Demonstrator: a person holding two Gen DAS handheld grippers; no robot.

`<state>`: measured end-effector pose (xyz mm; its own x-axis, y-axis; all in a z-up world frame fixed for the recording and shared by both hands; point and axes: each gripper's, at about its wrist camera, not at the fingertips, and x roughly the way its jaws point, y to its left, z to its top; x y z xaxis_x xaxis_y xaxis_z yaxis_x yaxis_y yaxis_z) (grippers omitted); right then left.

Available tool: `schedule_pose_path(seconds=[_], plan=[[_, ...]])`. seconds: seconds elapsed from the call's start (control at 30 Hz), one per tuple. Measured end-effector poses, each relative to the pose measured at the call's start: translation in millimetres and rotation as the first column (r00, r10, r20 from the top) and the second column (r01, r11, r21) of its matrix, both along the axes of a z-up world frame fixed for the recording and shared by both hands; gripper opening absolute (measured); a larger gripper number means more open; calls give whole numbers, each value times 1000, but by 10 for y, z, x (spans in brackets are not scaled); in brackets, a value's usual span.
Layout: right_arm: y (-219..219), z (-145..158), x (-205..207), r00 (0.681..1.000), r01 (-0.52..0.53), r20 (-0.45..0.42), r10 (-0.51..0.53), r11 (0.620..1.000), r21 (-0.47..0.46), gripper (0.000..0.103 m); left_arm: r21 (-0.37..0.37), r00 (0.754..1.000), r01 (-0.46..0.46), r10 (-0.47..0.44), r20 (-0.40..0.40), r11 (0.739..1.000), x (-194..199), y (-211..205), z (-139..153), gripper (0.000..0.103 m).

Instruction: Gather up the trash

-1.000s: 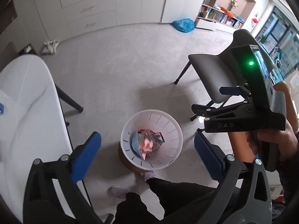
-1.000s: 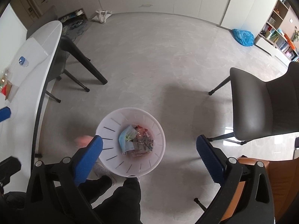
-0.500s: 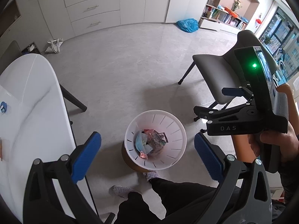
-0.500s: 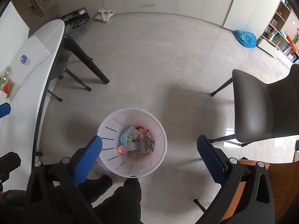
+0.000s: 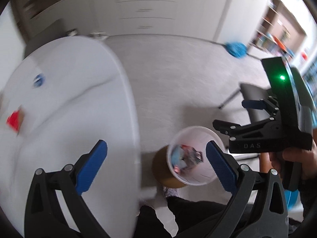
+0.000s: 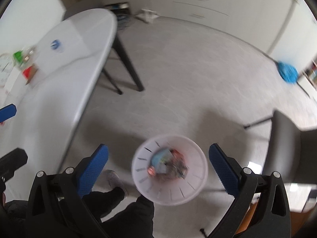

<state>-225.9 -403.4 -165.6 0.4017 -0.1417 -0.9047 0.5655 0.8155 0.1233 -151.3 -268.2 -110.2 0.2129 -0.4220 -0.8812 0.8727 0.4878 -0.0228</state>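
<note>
Both views have swung from the bin toward the white table. Left gripper and right gripper gape wide, empty. Through blur, a red scrap, probably trash, lies ahead-left; approach slowly, straddle it squarely.

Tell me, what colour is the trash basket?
White, with dark slits in its wall. The trash basket shows best in the right wrist view.

From the left wrist view, the only legible lettering is "DAS", pale on the black side of the right gripper, just below its finger linkage. Everything else that might carry print, on the white table and elsewhere, is too blurred to read.
</note>
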Motion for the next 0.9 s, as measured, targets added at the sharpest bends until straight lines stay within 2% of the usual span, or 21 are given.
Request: schedule_pose_path(seconds=[0.1,0.2,0.33,0.43,0.5,0.63,0.9], plan=[[175,98,441,995,-91,30,92,996,-10,100,-13,995,-103,103,15,995,283,258,51,95],[376,158,851,985,-164,55,164,986,-6,100,-25,973,-226,226,35,974,616,578,95,95],[635,205,1380,968,-241,79,240,970,13,100,-17,921,-383,383,63,924,1121,1088,78,95],[845,219,1775,952,-294,92,291,956,21,100,14,887,-452,448,110,892,1486,1418,9,95],[992,226,2058,943,-324,94,320,946,27,100,39,872,-475,464,155,879,1733,1588,-38,95],[1188,190,2482,931,-359,85,355,933,38,100,78,858,-487,460,229,870,2217,1777,-143,95],[1301,6,3206,923,-384,33,382,922,53,100,111,859,-462,413,302,880,3099,1796,-444,95]])
